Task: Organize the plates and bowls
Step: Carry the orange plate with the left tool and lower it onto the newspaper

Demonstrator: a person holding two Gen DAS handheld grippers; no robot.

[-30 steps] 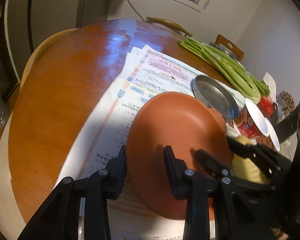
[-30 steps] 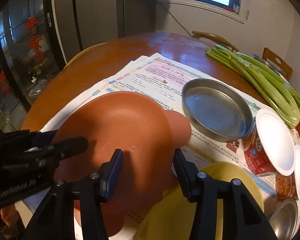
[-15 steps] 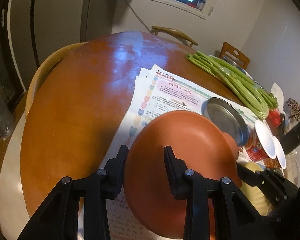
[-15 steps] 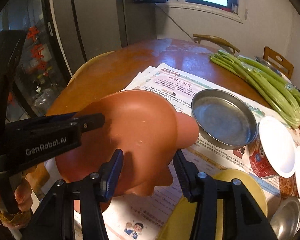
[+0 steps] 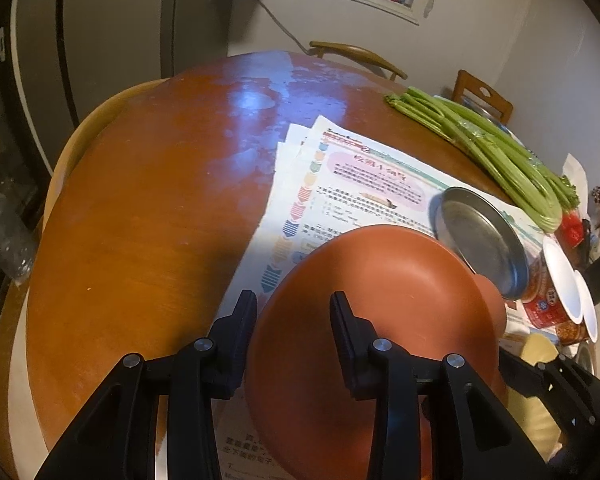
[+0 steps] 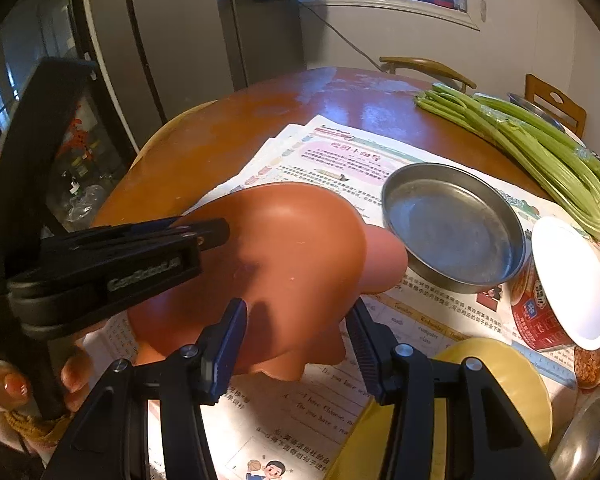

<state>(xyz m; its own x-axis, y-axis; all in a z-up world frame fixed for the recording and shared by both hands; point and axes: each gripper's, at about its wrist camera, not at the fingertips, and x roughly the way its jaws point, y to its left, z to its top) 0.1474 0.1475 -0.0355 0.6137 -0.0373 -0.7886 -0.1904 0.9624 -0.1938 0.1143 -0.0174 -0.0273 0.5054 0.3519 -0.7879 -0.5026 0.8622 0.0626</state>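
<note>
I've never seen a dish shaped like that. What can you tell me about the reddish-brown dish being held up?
The reddish-brown dish is a shallow, rounded plate of matte terracotta colour, perhaps plastic or clay. It has lobed, animal-like bumps: a rounded snout toward the metal pan and stubby feet along its lower edge. It is tilted, lifted above the printed papers. The left tool grips its rim on one side; the right tool stands open around its lower edge.

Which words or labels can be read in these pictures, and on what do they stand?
"GenRobot.AI": side of the left claw, which grips the brown bowl.
"I have Chinese", "Do you have": near printed sheet.
Red can label, Chinese print: too blurred.
</note>
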